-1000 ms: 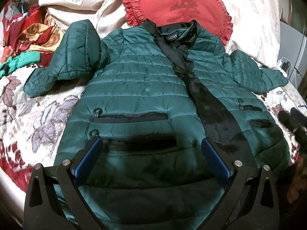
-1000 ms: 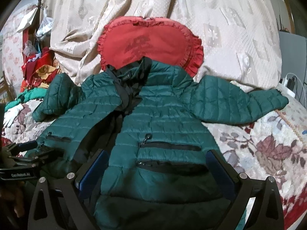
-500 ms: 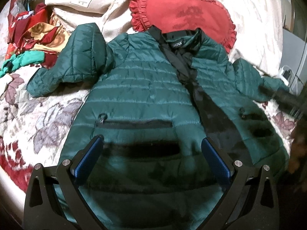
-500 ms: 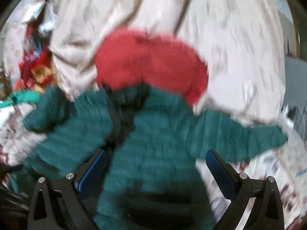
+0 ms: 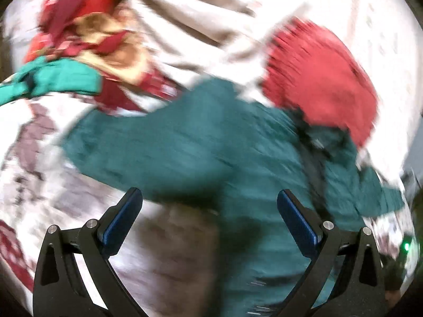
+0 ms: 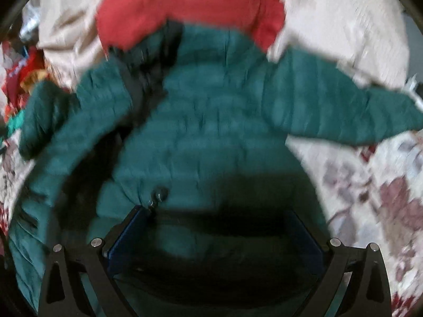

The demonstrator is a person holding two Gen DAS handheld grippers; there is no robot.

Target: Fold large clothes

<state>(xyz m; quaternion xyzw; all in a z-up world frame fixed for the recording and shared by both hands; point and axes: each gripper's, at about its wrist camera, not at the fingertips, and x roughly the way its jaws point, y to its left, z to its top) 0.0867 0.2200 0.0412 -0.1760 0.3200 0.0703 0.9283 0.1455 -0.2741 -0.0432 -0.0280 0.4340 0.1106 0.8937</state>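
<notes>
A: Left wrist view first. What is there to work with?

B: It is badly smeared. The left gripper has its fingers spread wide with nothing between them. Ahead lies the green puffer jacket on the floral bedspread, and its sleeve runs off to the left. A red cushion sits just past the collar, and a heap of red and teal clothes lies further left.

A: And the right wrist view?

B: Also blurred, but easier to read. The jacket lies front up and spread flat, with the other sleeve stretched out to the right. The right gripper is low over the lower front panel, by the pocket zip pull. Its fingers stand apart, straddling fabric without pinching it.

A: So the step in hand?

B: I judge it to be choosing the grasp points for the first fold. Puffer fabric is slippery and springy, so bite deep at the seam or hem, not on a loose quilted ridge. Bring each sleeve flat across the chest before folding the body, and press the air out as it goes, or the fold will spring open.
</notes>
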